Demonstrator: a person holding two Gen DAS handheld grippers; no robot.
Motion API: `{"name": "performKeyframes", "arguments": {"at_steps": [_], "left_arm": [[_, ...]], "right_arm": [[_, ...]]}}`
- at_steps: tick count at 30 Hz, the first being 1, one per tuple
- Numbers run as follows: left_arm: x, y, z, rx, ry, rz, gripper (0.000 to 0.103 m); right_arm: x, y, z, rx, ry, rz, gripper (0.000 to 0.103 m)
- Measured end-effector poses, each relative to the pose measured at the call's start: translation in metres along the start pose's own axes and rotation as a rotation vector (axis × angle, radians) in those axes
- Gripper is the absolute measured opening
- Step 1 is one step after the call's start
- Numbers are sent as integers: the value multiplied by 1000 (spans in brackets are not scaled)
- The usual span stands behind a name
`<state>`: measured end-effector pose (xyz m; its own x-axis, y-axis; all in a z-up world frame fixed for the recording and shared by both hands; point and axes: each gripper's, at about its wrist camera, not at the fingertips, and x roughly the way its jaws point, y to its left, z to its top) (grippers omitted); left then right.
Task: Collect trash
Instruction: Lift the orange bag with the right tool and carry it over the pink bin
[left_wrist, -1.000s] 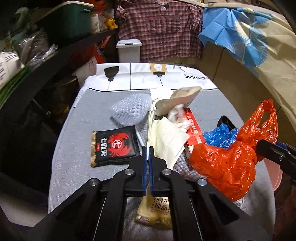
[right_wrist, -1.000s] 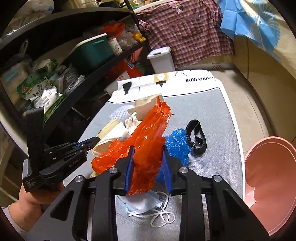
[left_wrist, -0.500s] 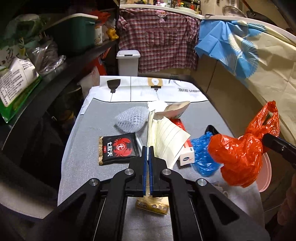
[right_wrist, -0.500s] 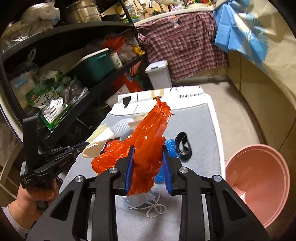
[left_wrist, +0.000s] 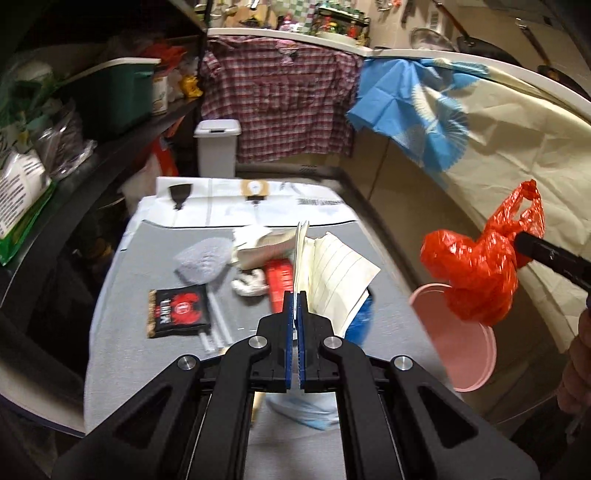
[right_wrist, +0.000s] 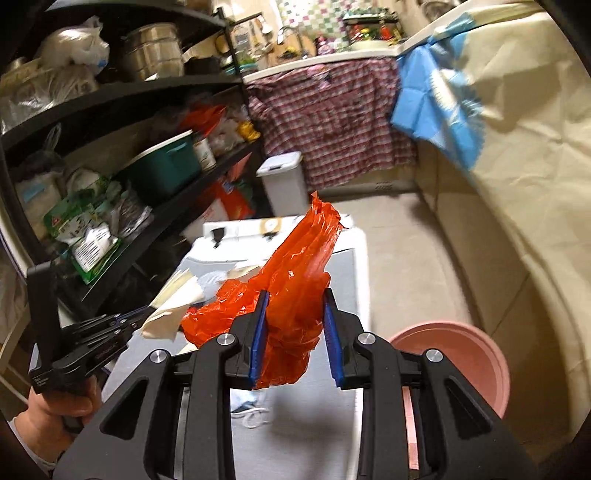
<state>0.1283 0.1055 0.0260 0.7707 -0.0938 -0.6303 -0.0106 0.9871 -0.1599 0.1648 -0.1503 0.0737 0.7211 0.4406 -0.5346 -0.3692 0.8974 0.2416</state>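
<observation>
My left gripper (left_wrist: 296, 305) is shut on cream lined paper (left_wrist: 334, 273) and holds it above the grey table (left_wrist: 118, 295). My right gripper (right_wrist: 295, 314) is shut on an orange plastic bag (right_wrist: 291, 284), lifted off the table; the bag also shows in the left wrist view (left_wrist: 476, 273), hanging over the pink bin (left_wrist: 469, 347). The bin sits low right in the right wrist view (right_wrist: 465, 354). The left gripper with its paper (right_wrist: 173, 306) shows at the left there.
On the table lie a black snack packet (left_wrist: 177, 312), bubble wrap (left_wrist: 201, 258), a red box (left_wrist: 277, 280), white tissue (left_wrist: 247, 286), a blue bag (left_wrist: 360, 321) and a face mask (right_wrist: 247, 410). Dark shelves (right_wrist: 110, 155) stand left. A white lidded bin (left_wrist: 217, 147) stands beyond.
Both grippers have risen from the table. The orange bag moved up and right, over the pink bin. The lined paper lifted with my left gripper.
</observation>
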Motion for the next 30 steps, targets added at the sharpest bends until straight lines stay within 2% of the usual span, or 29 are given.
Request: {"name": "performKeyframes", "arguments": {"at_steps": [9,15,24,30], "left_arm": [[13,-61,-2,62,26,-102,2],[23,-99,-4,101,39,-157,2],[44,-149,-11,165,68,-210,2],[60,-166,-17,194,96,-221,2]], "right_arm": [[-33,-68,-4,38,-31,-157,29],[-35,-106,-26,81,-23,-248,29],[-26,-130,-41,104,12,-322,29],[-22,-138,-47,103,41,-347,29]]}}
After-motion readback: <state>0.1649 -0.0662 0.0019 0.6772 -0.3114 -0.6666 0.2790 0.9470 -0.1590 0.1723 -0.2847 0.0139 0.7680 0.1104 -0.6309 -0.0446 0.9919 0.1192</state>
